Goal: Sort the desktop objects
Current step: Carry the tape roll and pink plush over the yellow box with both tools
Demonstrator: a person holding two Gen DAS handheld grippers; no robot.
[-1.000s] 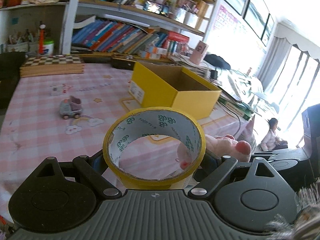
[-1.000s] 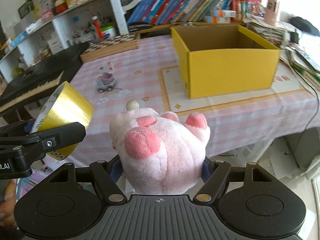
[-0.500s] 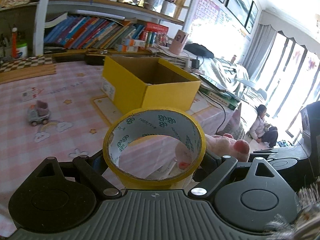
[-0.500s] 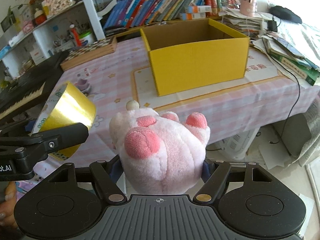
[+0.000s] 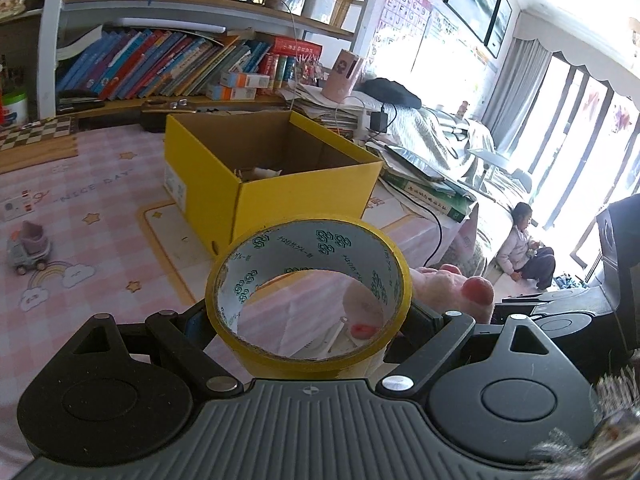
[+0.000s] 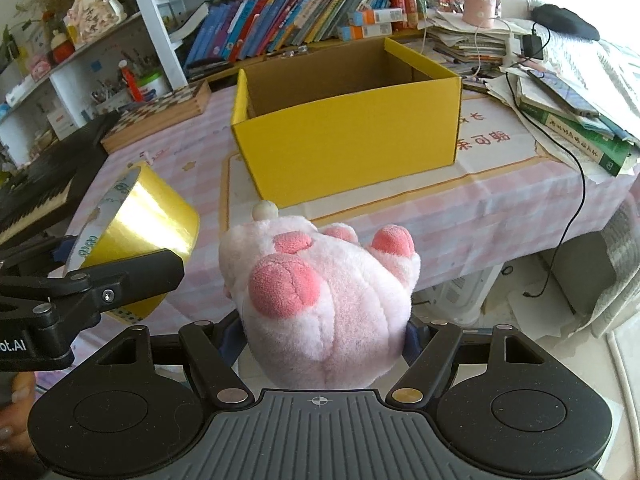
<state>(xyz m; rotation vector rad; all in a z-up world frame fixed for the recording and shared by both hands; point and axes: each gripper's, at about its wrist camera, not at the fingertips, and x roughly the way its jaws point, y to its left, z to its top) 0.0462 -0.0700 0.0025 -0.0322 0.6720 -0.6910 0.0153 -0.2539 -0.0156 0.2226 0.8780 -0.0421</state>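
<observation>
My left gripper (image 5: 308,320) is shut on a roll of yellow tape (image 5: 256,344), held upright with its hole facing the camera. The same tape roll (image 6: 136,224) shows at the left of the right wrist view, off the table's front edge. My right gripper (image 6: 326,332) is shut on a pink plush paw (image 6: 320,292) with darker pink pads. An open yellow cardboard box (image 5: 304,196) stands on the pink checked tablecloth (image 5: 100,200) ahead of both grippers, with something white in its bottom. The yellow box (image 6: 348,148) fills the middle of the right wrist view.
A small toy truck (image 5: 28,248) sits at the left of the table. A chessboard box (image 6: 160,114) lies at the back left, a black keyboard (image 6: 40,188) to the left. Stacked books and papers (image 6: 576,120) with a black cable crowd the right edge. A person sits on the floor (image 5: 524,248).
Both grippers have travelled sideways with their loads. The yellow box has shifted left and nearer in both views, and the toy truck has slid to the left edge.
</observation>
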